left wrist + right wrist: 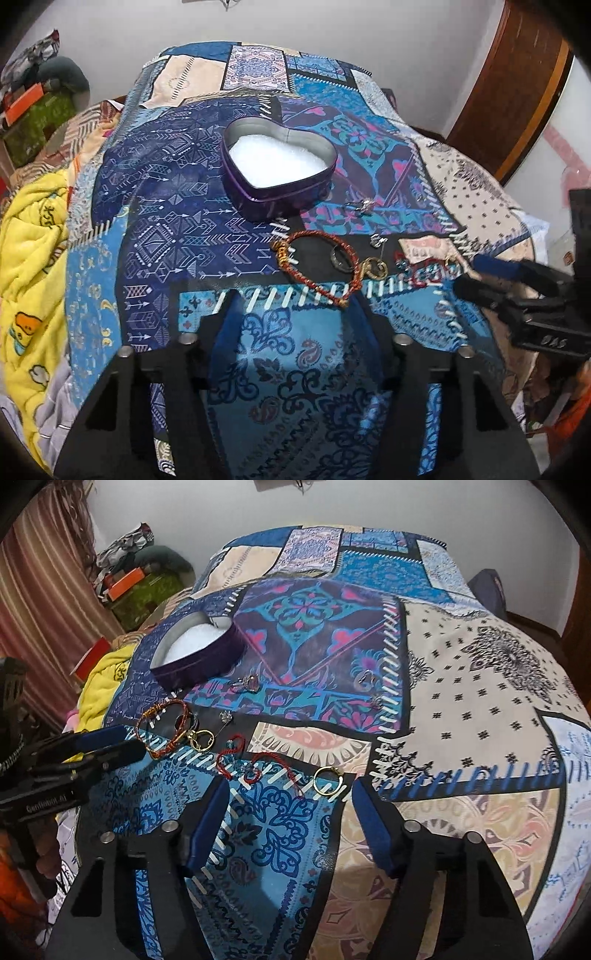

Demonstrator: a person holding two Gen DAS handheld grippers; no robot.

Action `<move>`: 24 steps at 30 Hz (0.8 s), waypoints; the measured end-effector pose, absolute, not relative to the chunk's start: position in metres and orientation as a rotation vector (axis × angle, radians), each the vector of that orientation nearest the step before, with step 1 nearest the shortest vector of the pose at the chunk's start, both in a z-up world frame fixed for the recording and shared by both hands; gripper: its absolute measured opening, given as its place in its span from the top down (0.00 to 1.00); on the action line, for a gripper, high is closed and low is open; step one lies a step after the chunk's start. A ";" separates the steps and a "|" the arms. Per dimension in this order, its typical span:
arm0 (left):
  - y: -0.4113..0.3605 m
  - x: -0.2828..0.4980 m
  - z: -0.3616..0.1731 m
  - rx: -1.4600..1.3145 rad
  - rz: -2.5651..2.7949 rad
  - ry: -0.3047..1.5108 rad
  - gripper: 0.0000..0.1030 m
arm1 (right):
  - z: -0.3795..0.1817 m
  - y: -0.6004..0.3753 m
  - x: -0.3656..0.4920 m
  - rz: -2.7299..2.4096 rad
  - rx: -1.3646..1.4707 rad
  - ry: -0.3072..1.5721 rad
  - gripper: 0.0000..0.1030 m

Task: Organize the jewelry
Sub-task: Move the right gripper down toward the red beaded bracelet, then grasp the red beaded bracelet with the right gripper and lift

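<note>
A purple heart-shaped tin (279,167) with white padding stands open on the patchwork bedcover; it also shows in the right wrist view (201,653). A red-and-gold braided bracelet (316,266) (164,729) lies just ahead of my open left gripper (295,306). Beside it lie a dark ring (341,258), gold rings (202,739) and a pin (226,716). A red cord bracelet (240,760) and a gold ring (327,776) lie just ahead of my open right gripper (290,794). Small silver pieces (248,683) lie near the tin.
The patchwork cover (461,672) drapes a raised surface that drops off on all sides. A yellow blanket (33,236) lies at the left. Clutter and a green box (40,110) sit at the far left. A wooden door (517,85) is at the right.
</note>
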State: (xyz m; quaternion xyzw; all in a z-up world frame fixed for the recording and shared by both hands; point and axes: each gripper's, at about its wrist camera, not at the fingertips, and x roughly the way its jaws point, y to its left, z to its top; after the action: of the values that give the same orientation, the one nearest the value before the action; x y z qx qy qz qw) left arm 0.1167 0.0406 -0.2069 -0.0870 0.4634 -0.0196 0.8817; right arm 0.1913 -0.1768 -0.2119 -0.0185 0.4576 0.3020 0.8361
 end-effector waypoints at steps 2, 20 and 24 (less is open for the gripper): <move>0.042 0.120 -0.207 -0.203 -0.051 0.968 0.56 | -0.212 -0.176 0.193 0.651 -0.038 0.972 0.43; 0.044 0.135 -0.221 -0.295 -0.095 0.982 0.94 | -0.222 -0.138 0.201 0.714 -0.113 0.986 0.51; 0.043 0.133 -0.221 -0.283 -0.088 0.972 0.95 | -0.224 -0.135 0.200 0.705 -0.145 0.969 0.52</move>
State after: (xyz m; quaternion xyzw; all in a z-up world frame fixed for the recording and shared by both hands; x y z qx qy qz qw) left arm 0.1335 0.0430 -0.2209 -0.1355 0.4655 -0.0420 0.8736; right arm 0.1996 -0.1352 -0.2237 -0.0682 0.4554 0.3313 0.8235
